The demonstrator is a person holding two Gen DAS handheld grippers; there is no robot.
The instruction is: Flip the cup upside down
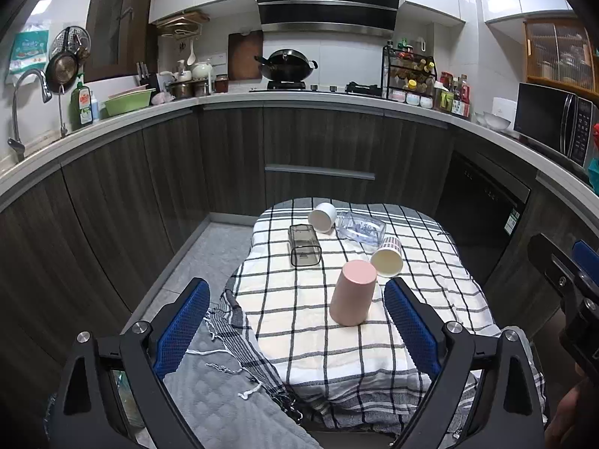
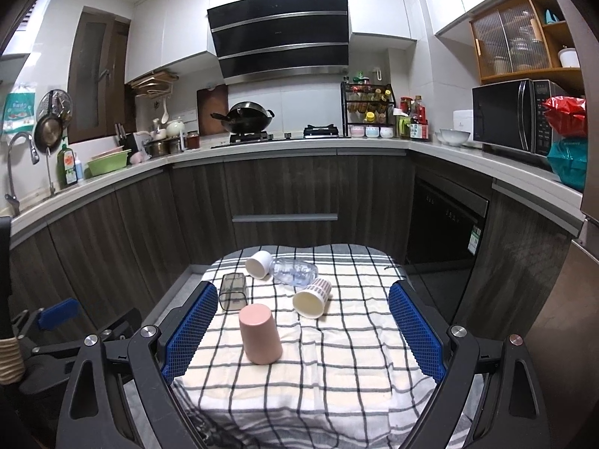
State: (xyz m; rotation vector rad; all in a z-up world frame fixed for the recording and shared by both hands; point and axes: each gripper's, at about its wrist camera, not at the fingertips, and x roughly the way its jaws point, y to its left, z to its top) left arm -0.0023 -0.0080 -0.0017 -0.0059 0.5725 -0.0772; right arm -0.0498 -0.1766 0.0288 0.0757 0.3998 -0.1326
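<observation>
Five containers sit on the checked tablecloth [image 1: 337, 336]: a pink cup [image 1: 352, 293] nearest, standing mouth-down, a striped paper cup [image 1: 387, 256] lying on its side just behind it, then a smoky square tumbler [image 1: 304, 245], a white cup [image 1: 322, 217] and a clear plastic cup [image 1: 360, 227], all tipped over. Both the left gripper [image 1: 297, 331] and the right gripper [image 2: 303, 331] hang back with jaws spread wide, holding nothing. I'd guess the striped paper cup is the next to turn. It looks feather-light and thin-walled, so it would crush under a hard squeeze and could skid on the cloth. Pinching it across the middle of its side wall seems safest.
</observation>
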